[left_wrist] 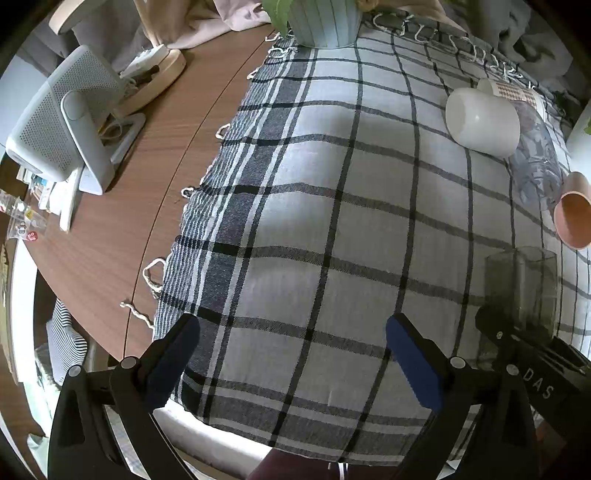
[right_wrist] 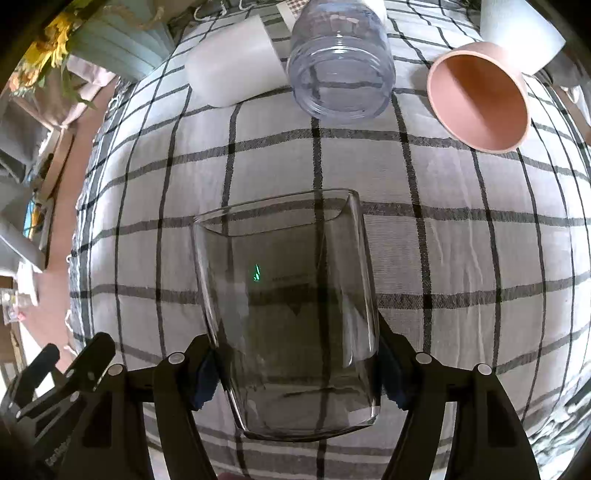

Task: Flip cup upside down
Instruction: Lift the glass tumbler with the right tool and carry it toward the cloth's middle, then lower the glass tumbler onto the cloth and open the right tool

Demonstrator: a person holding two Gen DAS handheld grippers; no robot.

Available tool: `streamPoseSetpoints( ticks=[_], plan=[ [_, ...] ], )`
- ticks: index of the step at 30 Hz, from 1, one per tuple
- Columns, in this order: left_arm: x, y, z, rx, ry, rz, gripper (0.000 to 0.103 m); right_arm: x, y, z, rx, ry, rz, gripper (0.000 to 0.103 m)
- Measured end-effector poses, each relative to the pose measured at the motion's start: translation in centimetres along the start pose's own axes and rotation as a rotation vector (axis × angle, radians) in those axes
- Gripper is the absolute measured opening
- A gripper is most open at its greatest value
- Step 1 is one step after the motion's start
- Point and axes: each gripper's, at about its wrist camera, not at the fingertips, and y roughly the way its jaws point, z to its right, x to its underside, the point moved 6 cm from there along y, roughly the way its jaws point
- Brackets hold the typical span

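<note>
Tablecloth [right_wrist: 461, 236]: white, checked in black and grey. Glass cup [right_wrist: 291, 314]: smoke-tinted, clear. Jar [right_wrist: 340, 66]: clear, faintly blue. Bowl-like cup [right_wrist: 480, 96]: pink. Mug [left_wrist: 484, 120]: white. Planter [left_wrist: 325, 22]: seemingly pale blue, ribbed. Table [left_wrist: 122, 236]: brown woodgrain.

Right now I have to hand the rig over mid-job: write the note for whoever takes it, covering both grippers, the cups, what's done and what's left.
Right gripper: shut on the smoky glass cup, gripped on its sides near the base, mouth pointing away from the camera, over the plaid cloth.
Left gripper: open, holding nothing, over the near left part of the cloth.
At the far side of the cloth: white cup, clear plastic jar and pink cup.
Done: glass cup grasped.
Left: turn it mouth down, set it on the cloth, release. The wrist view does not settle how far it is turned.
</note>
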Motion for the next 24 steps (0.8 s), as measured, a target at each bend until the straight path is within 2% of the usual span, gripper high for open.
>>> streamPoseSetpoints(
  ticks=[7,12,14,18,24],
  plan=[
    [0.1,-0.7,0.4,0.003,0.007,0.011,0.103,0.0,-1.0,0.1,-0.025,-0.010,0.028,0.075],
    [0.7,-2.0,1.4,0.023,0.038,0.052,0.103,1.2,-4.5,1.4,-0.047,0.024,0.090,0.075],
    [1.1,-2.6,2.2,0.029,0.069,0.075,0.103,1.6,-6.3,2.0,-0.044,0.025,0.139,0.079],
    [2.3,-3.8,4.2,0.061,0.124,0.109,0.103,2.2,-9.0,3.6,-0.043,0.025,0.199,0.079],
    [3.6,-5.4,8.2,0.112,0.186,0.163,0.103,2.7,-11.1,6.2,0.004,0.038,0.252,0.079]
  ],
)
